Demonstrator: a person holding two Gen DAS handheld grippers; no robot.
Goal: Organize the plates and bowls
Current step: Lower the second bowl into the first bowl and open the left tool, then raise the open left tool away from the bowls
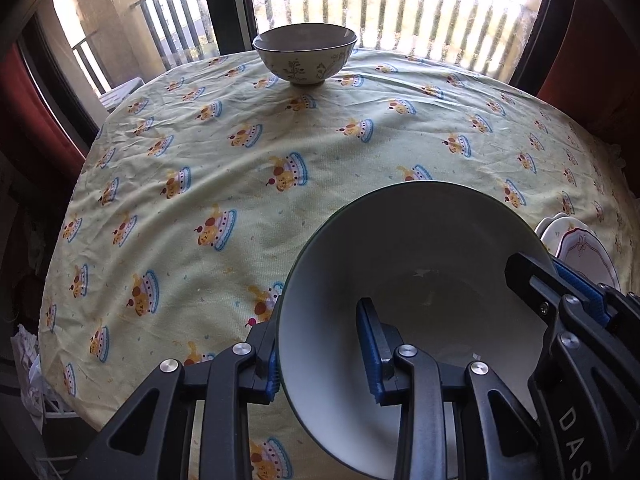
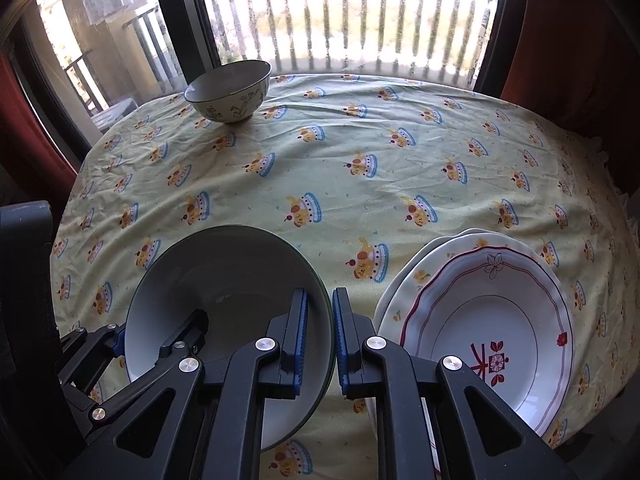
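A yellow-green tablecloth printed with cartoon cakes is covering the round worktop, lying wrinkled across the centre of both frames. Behind it, along the top, a window is letting in bright daylight past balcony railings. Red curtains are hanging at the side edges.

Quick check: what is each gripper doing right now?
Left gripper: shut on the white bowl rim.
Right gripper: shut on the same bowl's opposite rim.

Bright railed window, red curtains, perhaps a balcony outside.
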